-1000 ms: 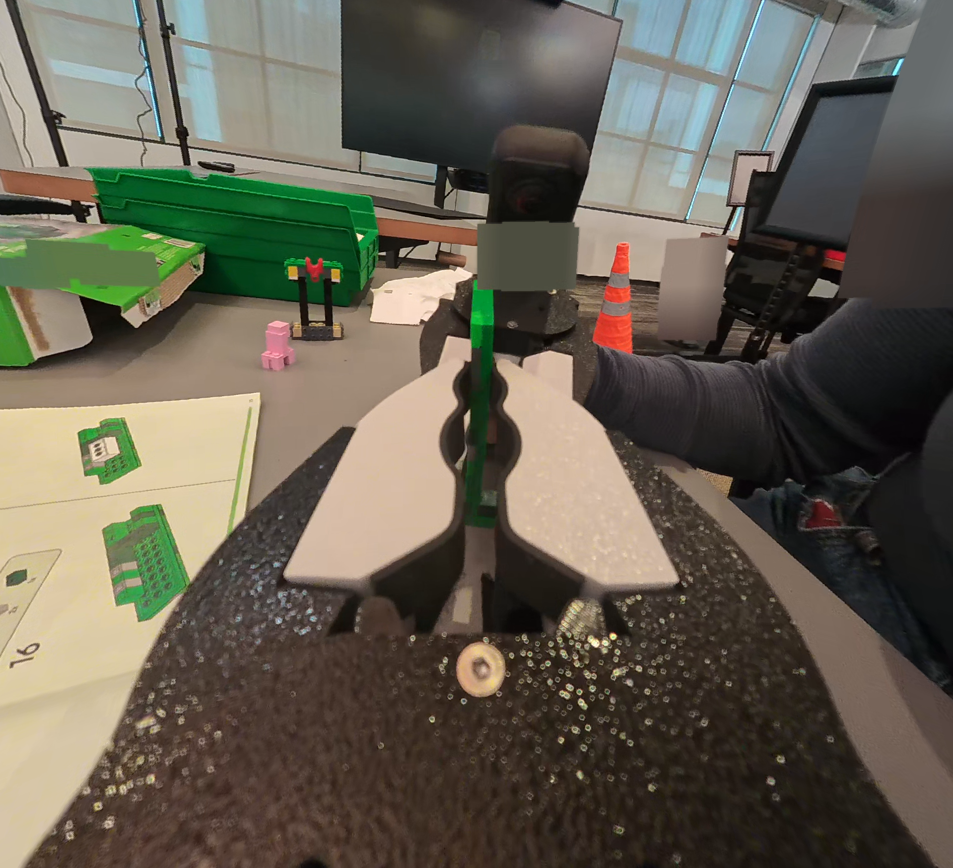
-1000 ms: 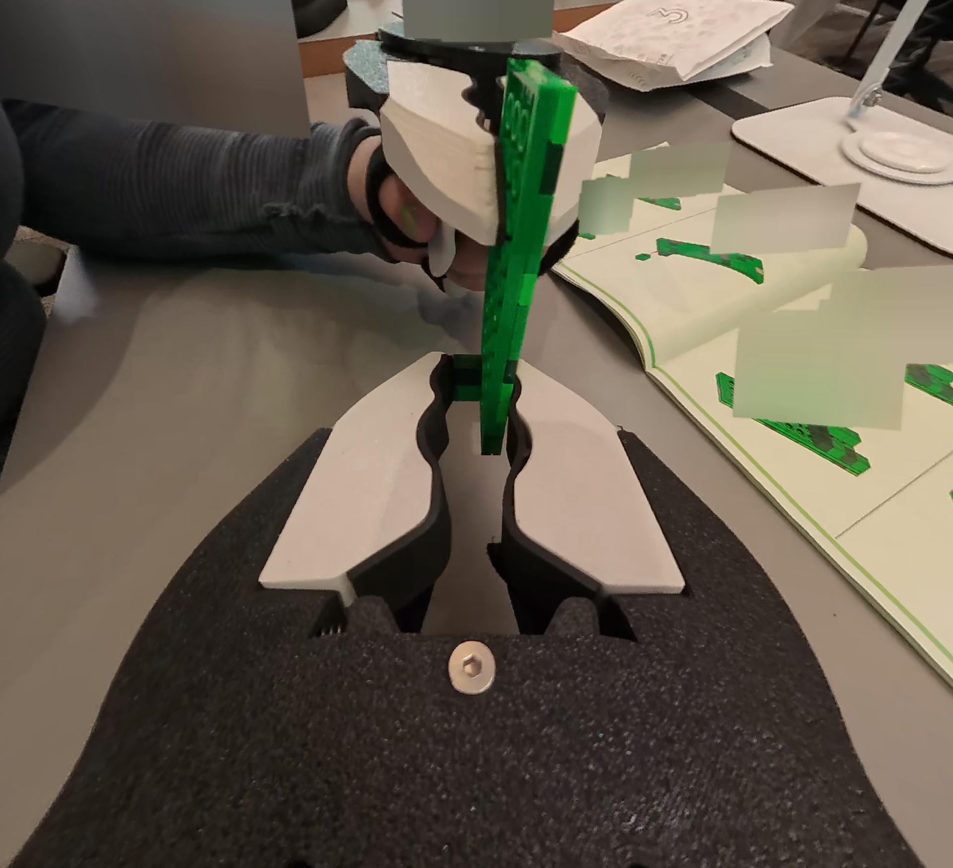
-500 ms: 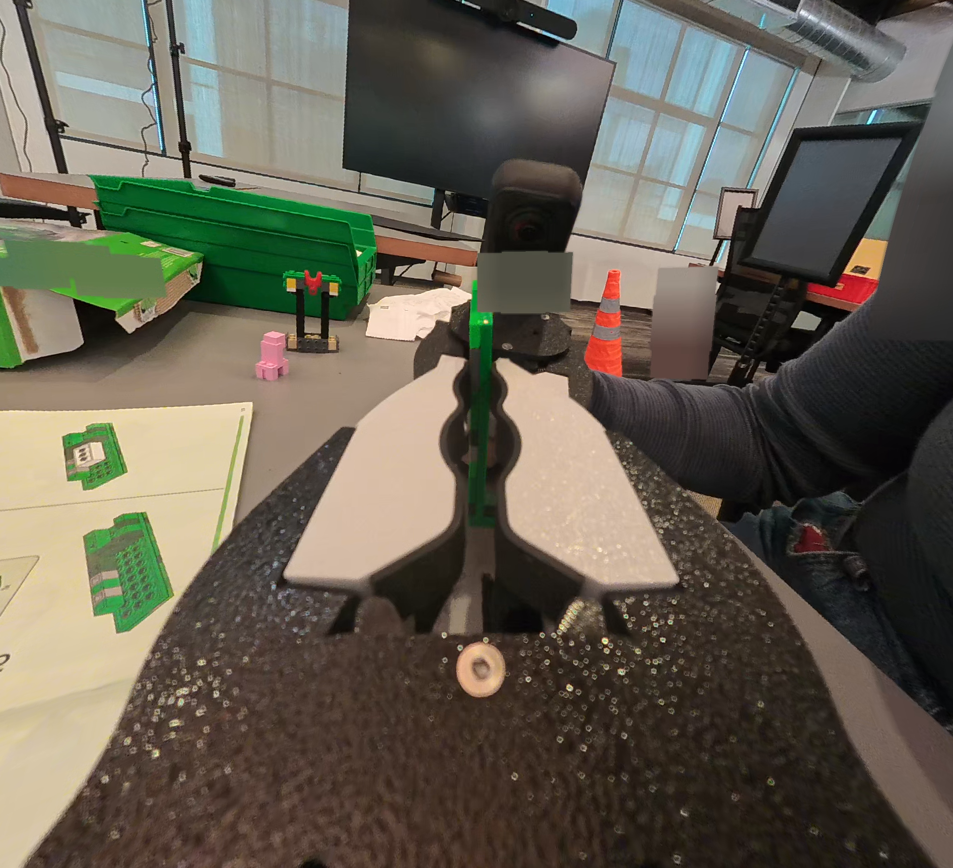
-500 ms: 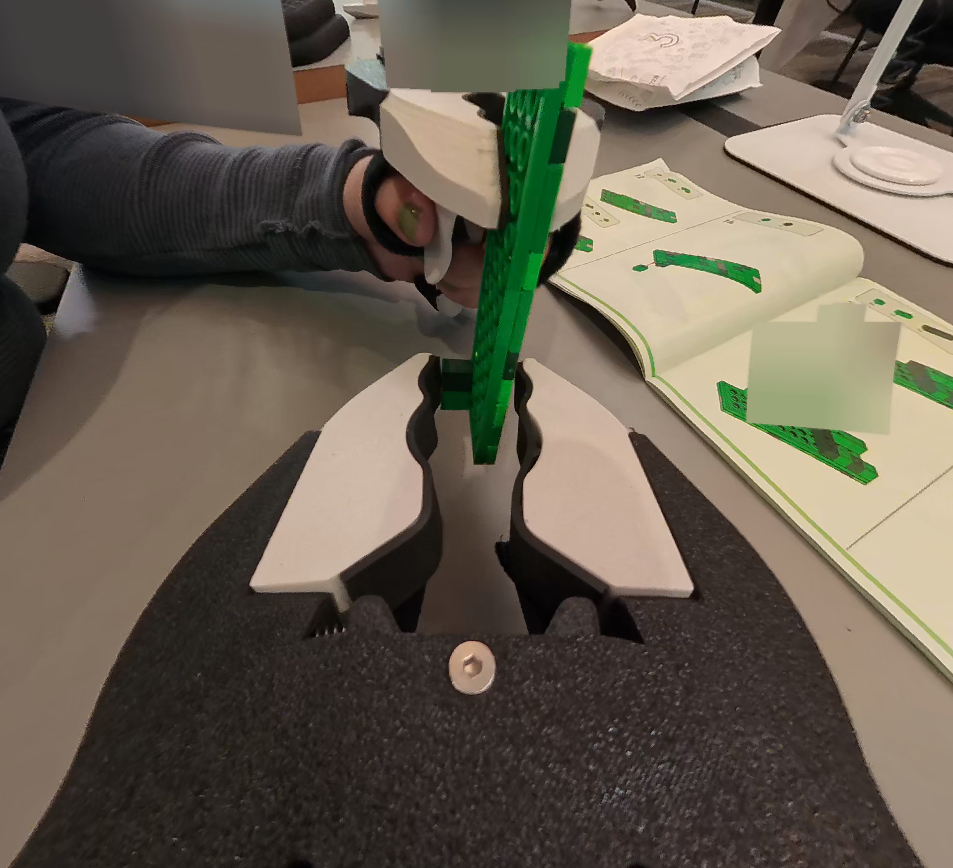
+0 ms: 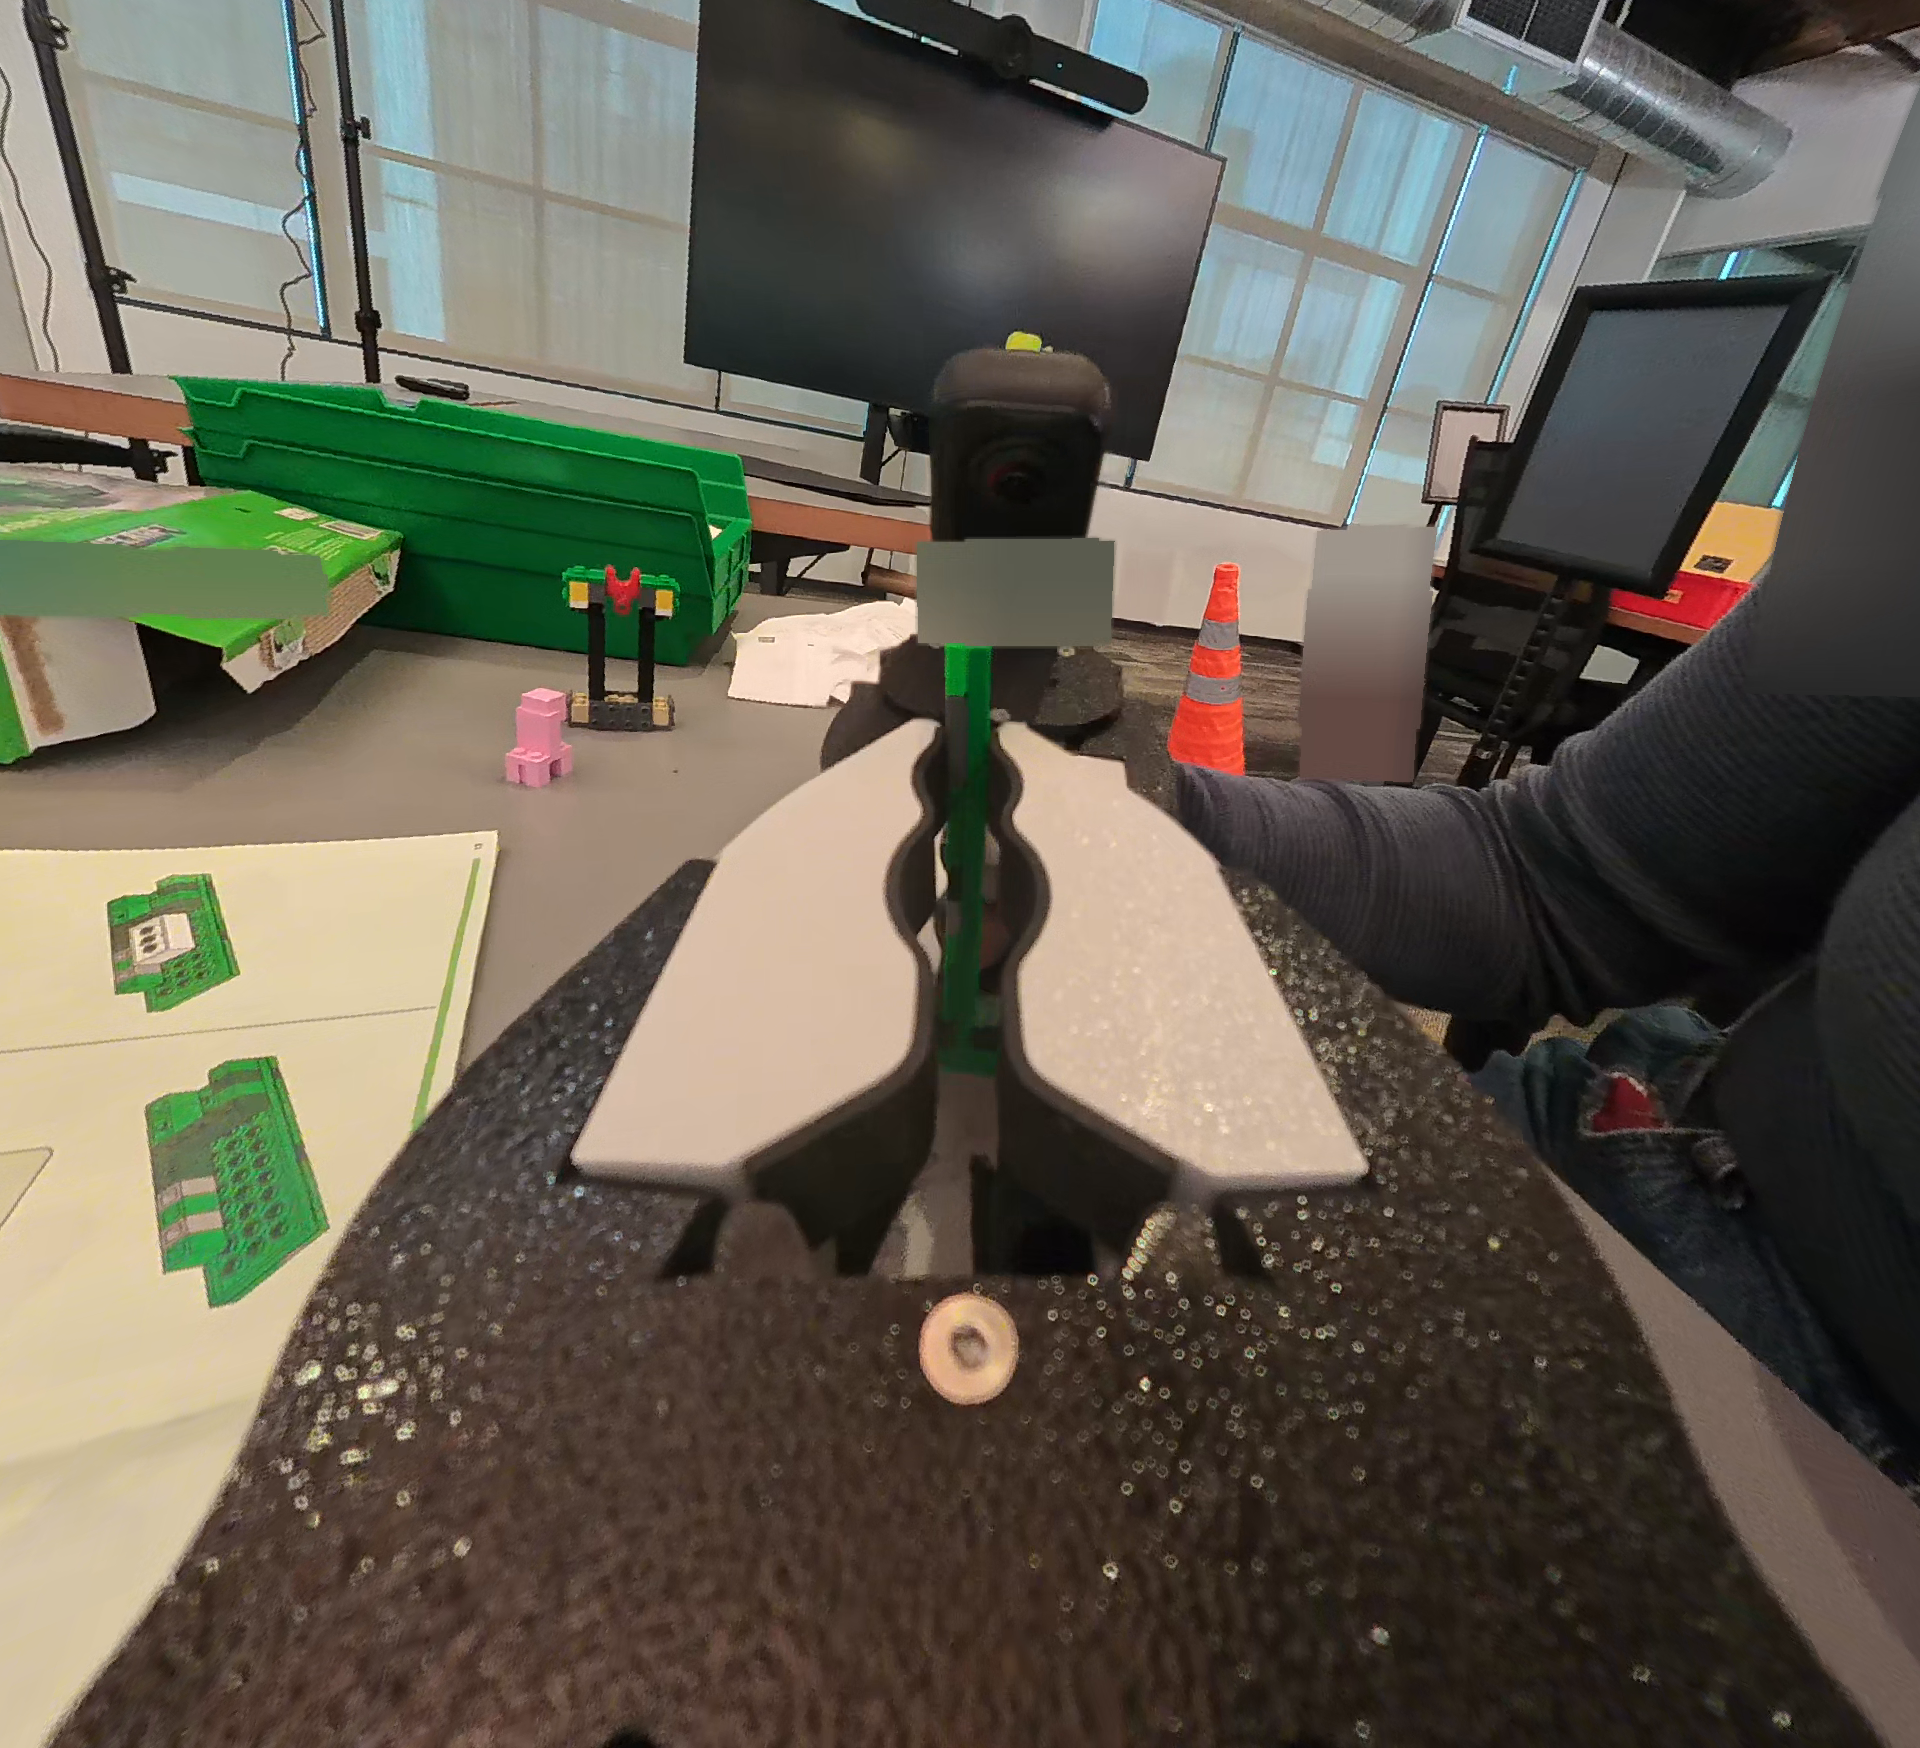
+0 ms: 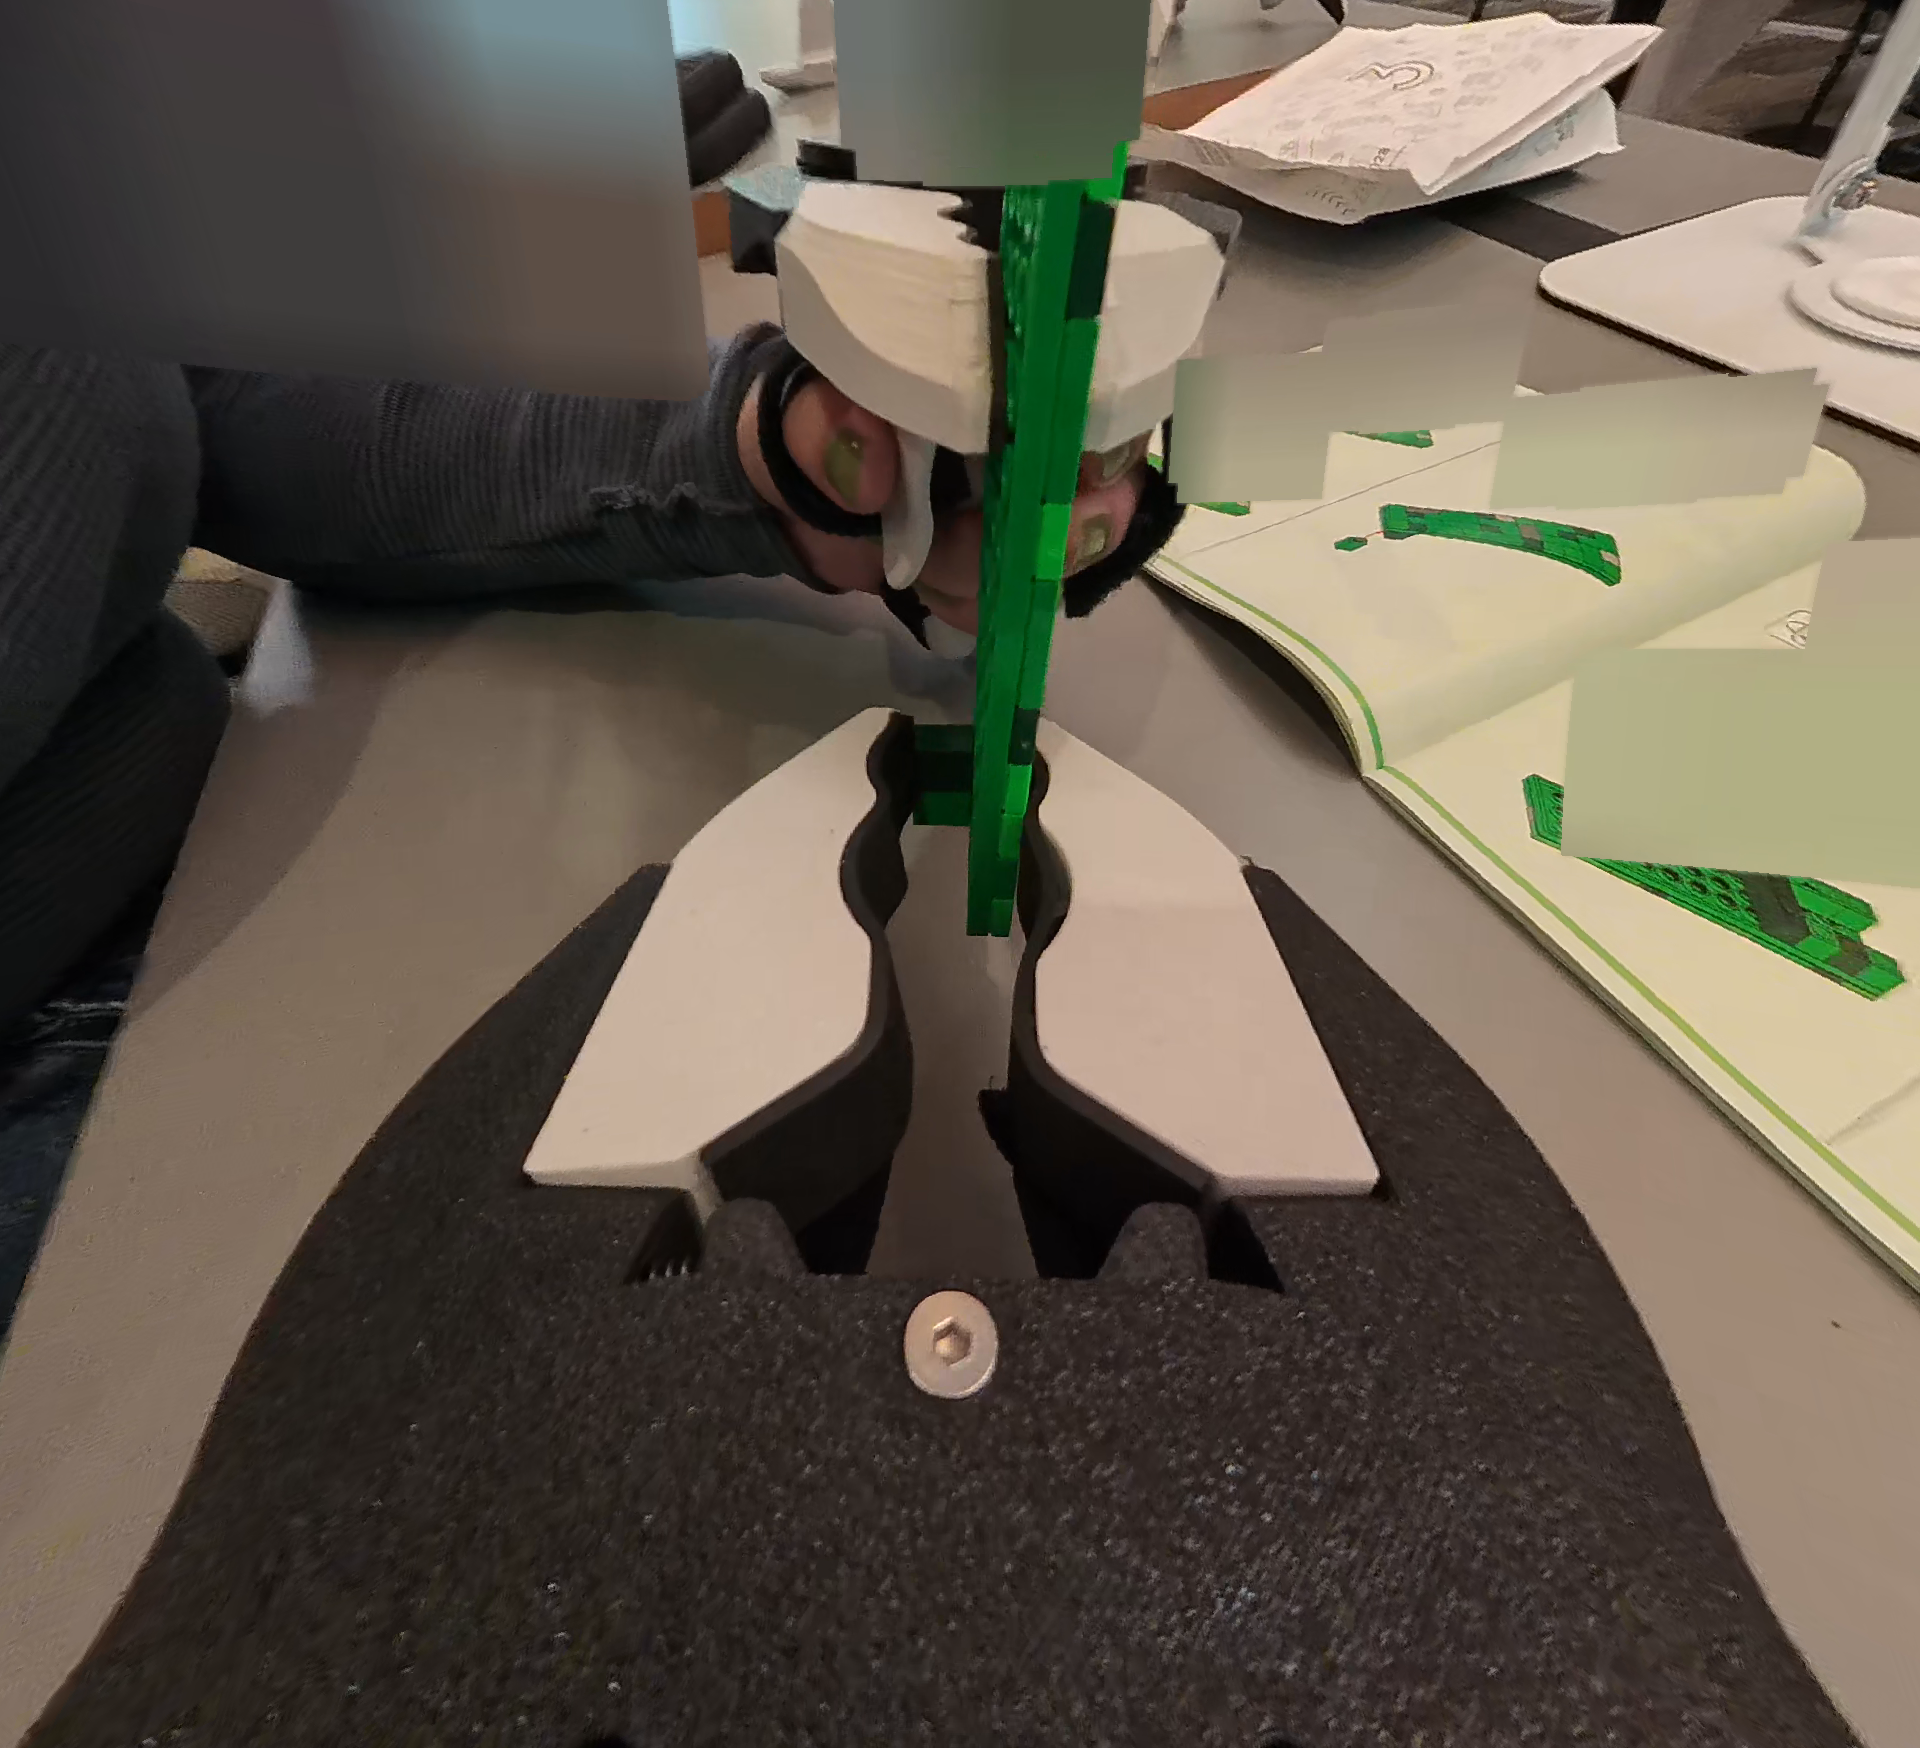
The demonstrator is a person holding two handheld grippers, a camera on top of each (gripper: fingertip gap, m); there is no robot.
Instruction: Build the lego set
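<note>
Grey desk [image 6: 436,867] is stretching beneath both grippers as I am holding them nose to nose. My right gripper [image 6: 961,799] is clamping the near end of a thin green lego plate assembly [image 6: 1023,618] standing on edge; my left gripper [image 5: 971,825] is clamping the other end. Beyond, an open instruction booklet [image 6: 1507,659] is lying to the right.

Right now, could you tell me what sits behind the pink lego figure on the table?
Behind the pink lego figure stands a small black lego frame with a red piece on top, then stacked green bins. What the bins hold is hidden by their walls.
</note>
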